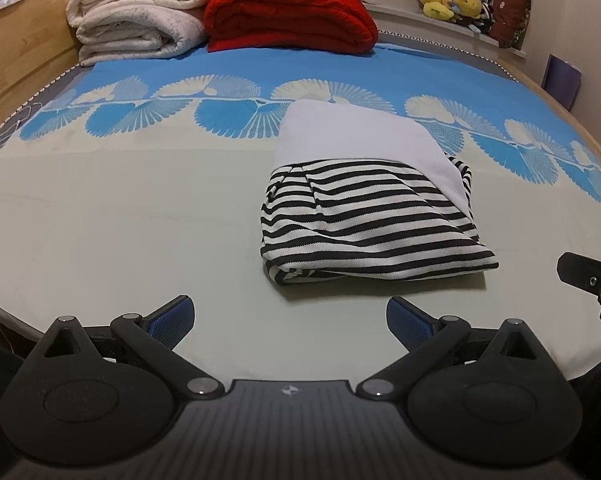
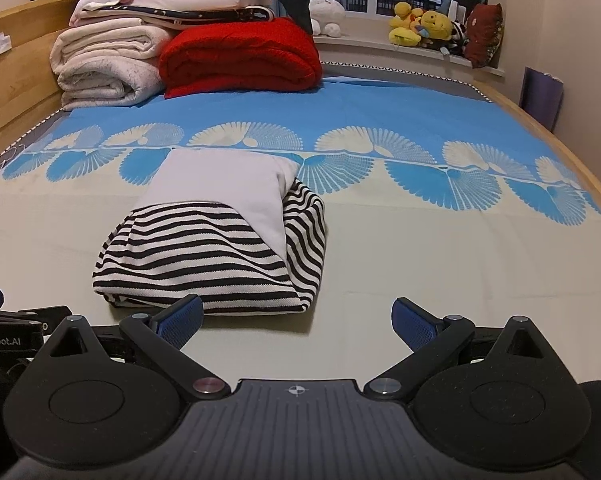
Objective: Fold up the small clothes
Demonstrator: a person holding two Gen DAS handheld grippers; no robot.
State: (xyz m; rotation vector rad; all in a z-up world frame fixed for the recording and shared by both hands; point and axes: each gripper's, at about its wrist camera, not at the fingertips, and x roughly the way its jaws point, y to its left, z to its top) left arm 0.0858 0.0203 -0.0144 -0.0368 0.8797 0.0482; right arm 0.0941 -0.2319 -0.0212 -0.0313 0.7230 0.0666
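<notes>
Bottom of both views: left hand-held gripper (image 1: 290,316) and right hand-held gripper (image 2: 296,318) w/ jaws spread wide, nothing between the blue pads, both low over the bed sheet (image 1: 120,220). Just beyond, folded striped garment (image 1: 360,224) w/ white panel on top lies flat on the bed, centre-right in left view, centre-left in right view (image 2: 208,248), its near edge right by the right gripper's left pad. Far back, upper left: white blankets (image 2: 104,68) & red blanket (image 2: 240,54) stacked side by side; plush toys (image 2: 420,26) upper right.

A bed (image 1: 120,208) with a blue-and-cream sheet carries a folded striped garment (image 1: 364,220); folded white blankets (image 1: 140,20) and a red blanket (image 1: 288,16) lie at its far end.
</notes>
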